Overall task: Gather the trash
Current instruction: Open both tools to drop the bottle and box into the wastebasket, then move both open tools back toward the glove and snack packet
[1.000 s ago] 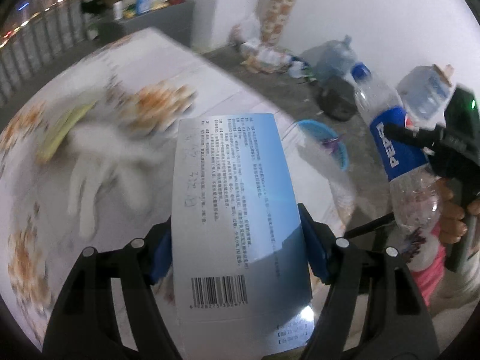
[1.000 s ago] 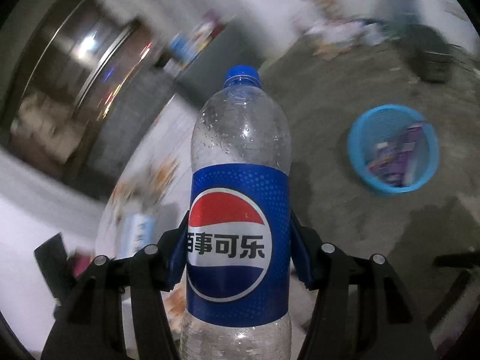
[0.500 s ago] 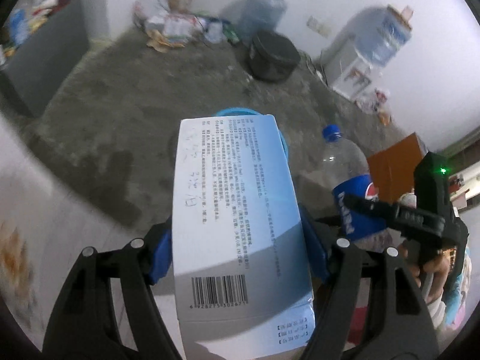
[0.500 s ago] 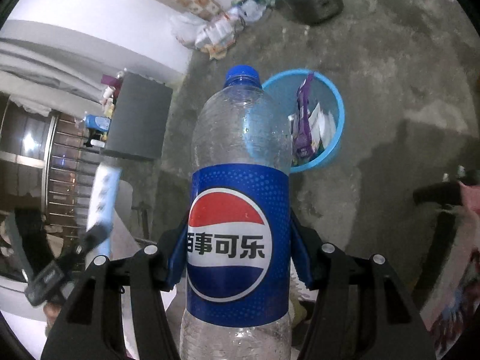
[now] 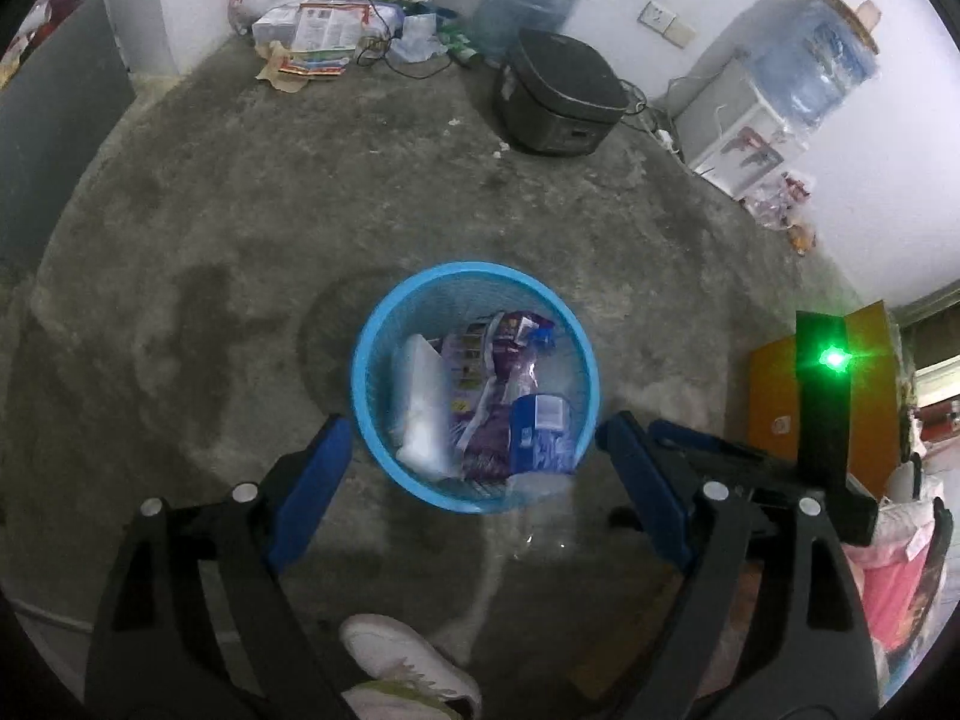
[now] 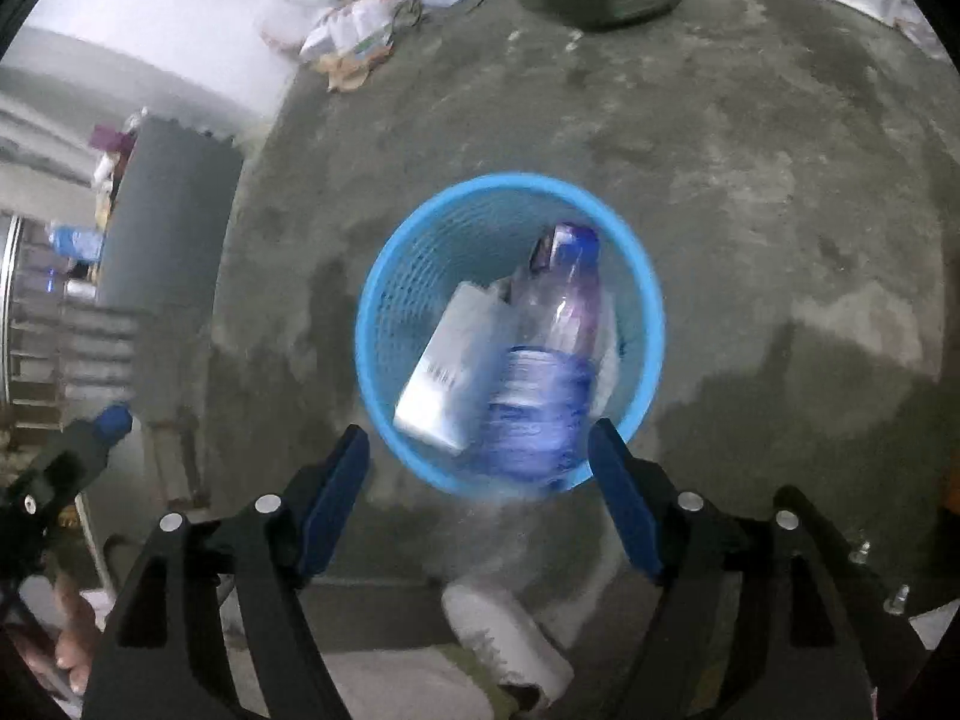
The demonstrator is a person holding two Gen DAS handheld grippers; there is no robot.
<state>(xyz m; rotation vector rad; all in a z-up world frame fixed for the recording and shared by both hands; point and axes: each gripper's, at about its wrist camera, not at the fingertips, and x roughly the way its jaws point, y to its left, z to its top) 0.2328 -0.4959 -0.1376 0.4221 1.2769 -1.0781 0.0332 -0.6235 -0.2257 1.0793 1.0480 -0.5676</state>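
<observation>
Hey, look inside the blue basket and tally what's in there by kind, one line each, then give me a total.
In the blue basket:
Plastic bottle: 1
White carton: 1
Purple wrapper: 1
Total: 3 that can be told apart; anything buried beneath is hidden.

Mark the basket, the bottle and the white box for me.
Basket (image 6: 384,276): right wrist view, left inner wall.
Bottle (image 6: 543,402): right wrist view, blurred blue label.
White box (image 6: 450,378): right wrist view, its broad face, inside the basket.
</observation>
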